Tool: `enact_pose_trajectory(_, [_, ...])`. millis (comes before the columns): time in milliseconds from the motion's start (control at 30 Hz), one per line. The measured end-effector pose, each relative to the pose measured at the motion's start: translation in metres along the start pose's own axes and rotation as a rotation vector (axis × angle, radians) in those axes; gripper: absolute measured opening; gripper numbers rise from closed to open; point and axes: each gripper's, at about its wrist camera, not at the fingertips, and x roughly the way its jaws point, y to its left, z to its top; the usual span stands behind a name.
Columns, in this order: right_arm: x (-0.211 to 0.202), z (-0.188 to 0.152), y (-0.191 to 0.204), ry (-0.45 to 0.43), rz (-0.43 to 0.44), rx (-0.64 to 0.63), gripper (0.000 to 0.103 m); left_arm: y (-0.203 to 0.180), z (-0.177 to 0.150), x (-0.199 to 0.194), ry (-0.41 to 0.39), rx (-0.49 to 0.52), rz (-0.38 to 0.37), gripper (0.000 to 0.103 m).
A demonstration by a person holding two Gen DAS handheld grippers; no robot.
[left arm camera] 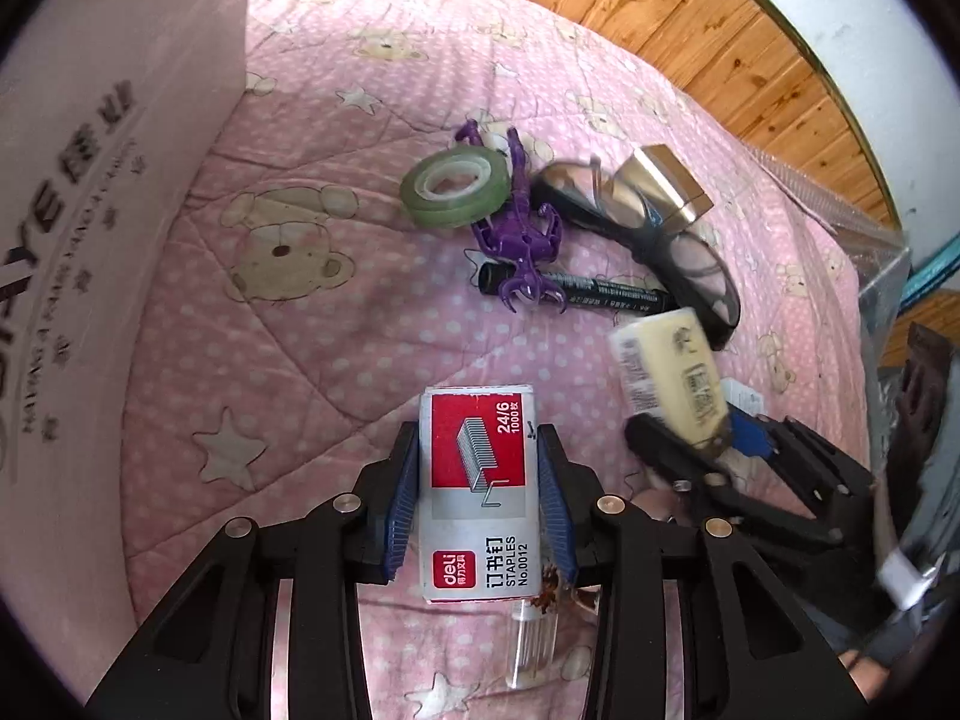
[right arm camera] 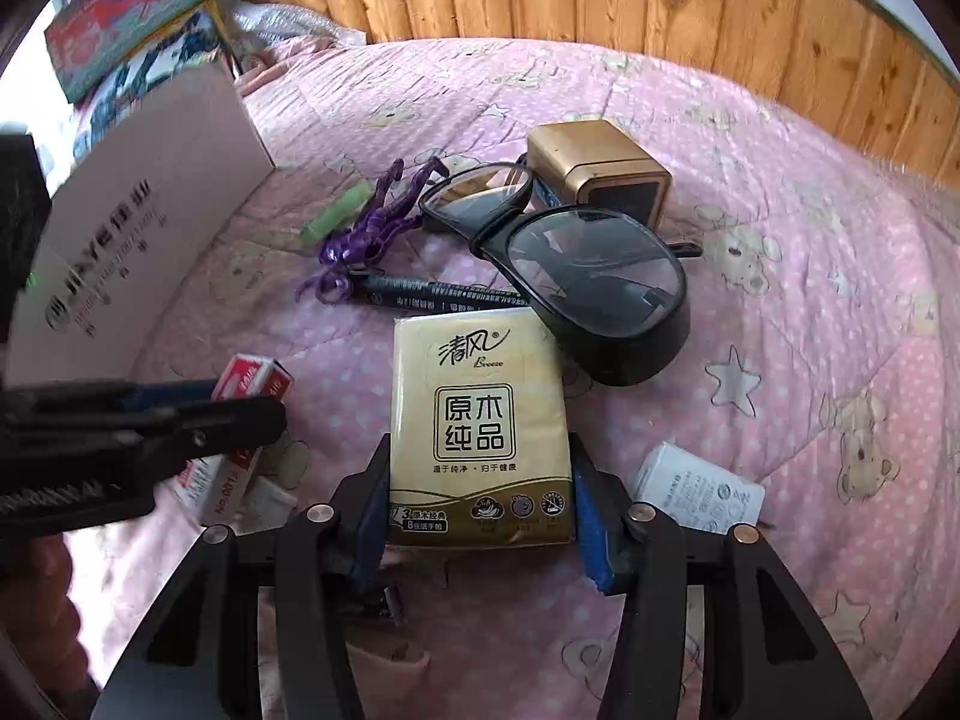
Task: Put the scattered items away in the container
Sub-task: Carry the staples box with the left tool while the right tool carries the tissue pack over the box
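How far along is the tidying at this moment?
Nothing visibly sits in the cardboard box; its inside is out of view. In hand: left gripper clamps the staples box, right gripper clamps the tissue pack. Left on the quilt: green tape, purple toy, marker, glasses, gold box.

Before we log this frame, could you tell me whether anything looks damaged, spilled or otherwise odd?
Nothing looks damaged or spilled. The glasses lie tilted, one end propped on the gold box, and the purple scorpion toy sprawls across the black marker. Both grippers hold items: a staples box and a tissue pack.
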Motion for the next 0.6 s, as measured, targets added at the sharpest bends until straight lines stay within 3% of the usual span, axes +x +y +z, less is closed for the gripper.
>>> enact_pose_trajectory(400, [-0.056,-0.005,0.022,-0.063,0.074,0.114,0.052,0.003,-0.010,-0.061,-0.101,0.053,-0.001,0.039])
enact_pose_trajectory(600, [-0.076,-0.003,0.047,-0.099,0.081,0.115,0.052,-0.003,-0.014,-0.093,-0.151,0.114,0.066,0.039])
